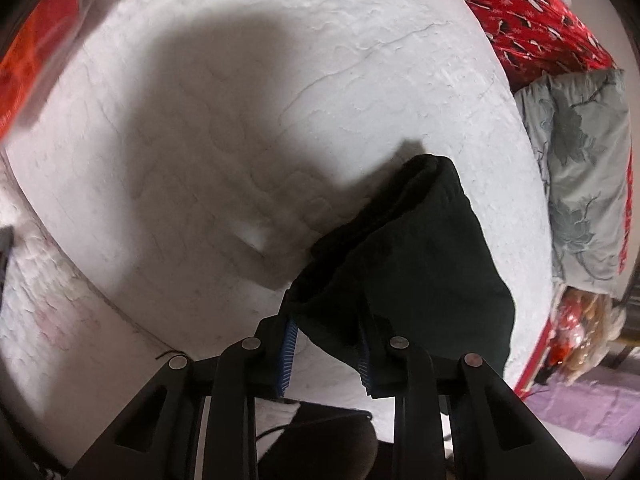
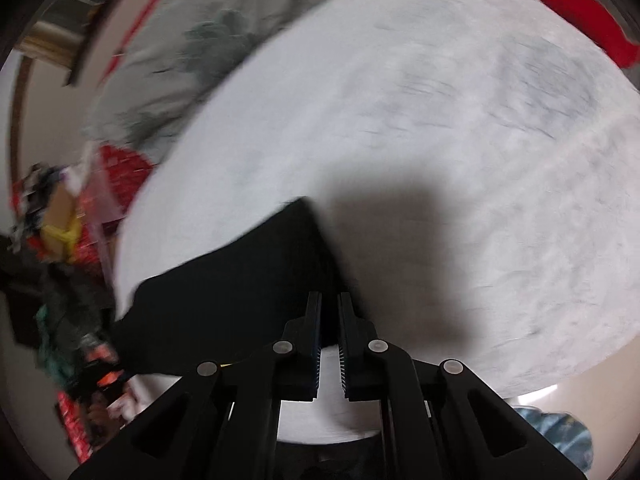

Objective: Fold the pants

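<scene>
The pants (image 1: 420, 256) are dark, almost black, and hang lifted above a white quilted mattress (image 1: 280, 60). My left gripper (image 1: 326, 320) grips a bunched edge of the pants between its blue-padded fingers (image 1: 289, 344); the fabric drapes away to the right. In the right wrist view the pants (image 2: 240, 280) spread left from my right gripper (image 2: 330, 312), whose fingers (image 2: 314, 320) stand nearly closed on a corner of the dark cloth. The right view is blurred by motion.
The mattress (image 2: 460, 140) fills most of both views. A red patterned blanket (image 1: 532, 12) and a grey floral quilt (image 1: 584, 168) lie along its far side. Cluttered bags and clothes (image 2: 60, 240) sit beside the bed, above a purple floor mat (image 1: 580, 408).
</scene>
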Motion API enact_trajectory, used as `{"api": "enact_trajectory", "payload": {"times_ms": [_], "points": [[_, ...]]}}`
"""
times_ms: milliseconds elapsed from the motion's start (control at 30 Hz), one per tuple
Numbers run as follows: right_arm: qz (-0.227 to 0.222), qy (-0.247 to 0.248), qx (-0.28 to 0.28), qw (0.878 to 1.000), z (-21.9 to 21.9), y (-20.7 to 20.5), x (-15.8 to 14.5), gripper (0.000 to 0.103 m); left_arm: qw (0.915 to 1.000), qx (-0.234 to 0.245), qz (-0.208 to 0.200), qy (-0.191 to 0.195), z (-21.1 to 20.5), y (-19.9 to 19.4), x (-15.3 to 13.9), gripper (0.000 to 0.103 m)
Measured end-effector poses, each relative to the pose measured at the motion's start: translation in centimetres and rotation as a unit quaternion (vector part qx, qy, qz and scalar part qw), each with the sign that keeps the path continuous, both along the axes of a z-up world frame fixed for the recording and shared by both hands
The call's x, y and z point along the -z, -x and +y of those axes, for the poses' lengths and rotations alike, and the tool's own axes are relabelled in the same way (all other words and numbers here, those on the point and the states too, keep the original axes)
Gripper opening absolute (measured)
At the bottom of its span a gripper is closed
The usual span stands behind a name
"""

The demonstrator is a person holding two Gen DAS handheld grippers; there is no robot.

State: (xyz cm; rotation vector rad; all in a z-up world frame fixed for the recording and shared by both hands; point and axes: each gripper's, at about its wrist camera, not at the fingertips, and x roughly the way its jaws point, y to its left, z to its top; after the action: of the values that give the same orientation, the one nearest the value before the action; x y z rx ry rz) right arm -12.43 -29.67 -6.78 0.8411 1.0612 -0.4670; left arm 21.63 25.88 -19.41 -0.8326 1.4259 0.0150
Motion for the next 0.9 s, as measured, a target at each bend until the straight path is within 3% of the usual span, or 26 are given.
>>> {"api": "enact_trajectory", "payload": {"times_ms": [67, 100, 133, 267, 433, 633, 900], "points": [[0.001, -0.01, 0.021, 1.0, -0.9, 0.9, 0.2, 0.012, 0.9999, 0.011, -0.01, -0.003, 0.0, 0.2, -0.7, 0.028], [-0.027, -0.019, 0.029, 0.999, -1.0, 1.7, -0.9, 0.012, 0.9998, 0.016, -0.014, -0.005, 0.0, 0.2, -0.9, 0.031], [-0.027, -0.019, 0.029, 0.999, -1.0, 1.7, -0.9, 0.012, 0.9995, 0.021, -0.019, -0.013, -0.1, 0.5, -1.4, 0.034], [-0.054, -0.025, -0.013, 0.998, 1.1, 1.2, -2.7, 0.023, 0.9988, 0.023, -0.038, -0.02, -0.6, 2.3, -2.6, 0.056], [-0.051, -0.057, -0.024, 0.997, 3.0, 0.1, -1.2, 0.025, 0.9973, 0.045, -0.047, 0.035, -3.1, 5.5, -3.0, 0.058], [-0.052, -0.111, 0.02, 0.992, 2.9, -0.4, 1.6, 0.025, 0.9956, 0.068, -0.027, 0.058, -6.3, 5.2, -1.4, 0.058], [-0.043, -0.126, 0.039, 0.99, 3.0, -0.3, 2.6, 0.026, 0.9945, 0.077, -0.014, 0.07, -8.7, 3.4, 0.5, 0.058]]}}
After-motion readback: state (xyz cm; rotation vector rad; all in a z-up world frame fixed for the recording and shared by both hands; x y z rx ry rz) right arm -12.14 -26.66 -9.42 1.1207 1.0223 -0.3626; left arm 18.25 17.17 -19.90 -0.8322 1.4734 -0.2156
